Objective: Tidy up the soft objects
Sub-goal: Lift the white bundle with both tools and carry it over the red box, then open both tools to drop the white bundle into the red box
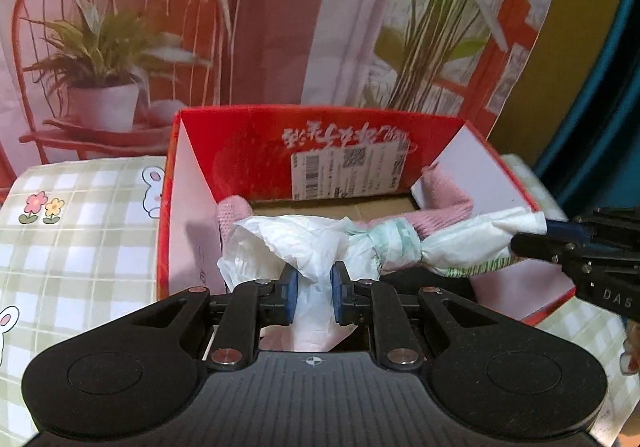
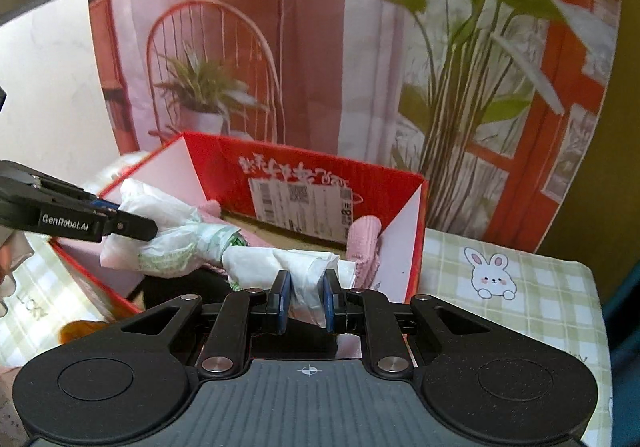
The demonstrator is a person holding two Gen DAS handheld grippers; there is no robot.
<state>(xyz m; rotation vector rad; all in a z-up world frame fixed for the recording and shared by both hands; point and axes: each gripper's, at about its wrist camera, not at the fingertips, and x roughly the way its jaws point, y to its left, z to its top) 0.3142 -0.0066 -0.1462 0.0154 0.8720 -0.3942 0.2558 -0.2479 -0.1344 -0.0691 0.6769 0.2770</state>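
A white plastic-wrapped roll with green print [image 1: 380, 243] stretches across the front of the red cardboard box [image 1: 320, 135]. My left gripper [image 1: 314, 289] is shut on its left end. My right gripper [image 1: 532, 237] enters from the right and is shut on the other end. In the right wrist view my right gripper [image 2: 306, 297] pinches the white wrap [image 2: 256, 259], and the left gripper [image 2: 132, 225] holds the far end over the box [image 2: 312, 167]. A pink knitted cloth [image 1: 444, 199] lies inside the box, also showing in the right wrist view [image 2: 362, 235].
The box stands on a green checked tablecloth with rabbits [image 1: 80, 231], which also shows in the right wrist view [image 2: 520, 287]. A printed backdrop of a chair and plants [image 1: 120, 47] hangs close behind the box. A shipping label [image 1: 348, 171] is on the box's inner back wall.
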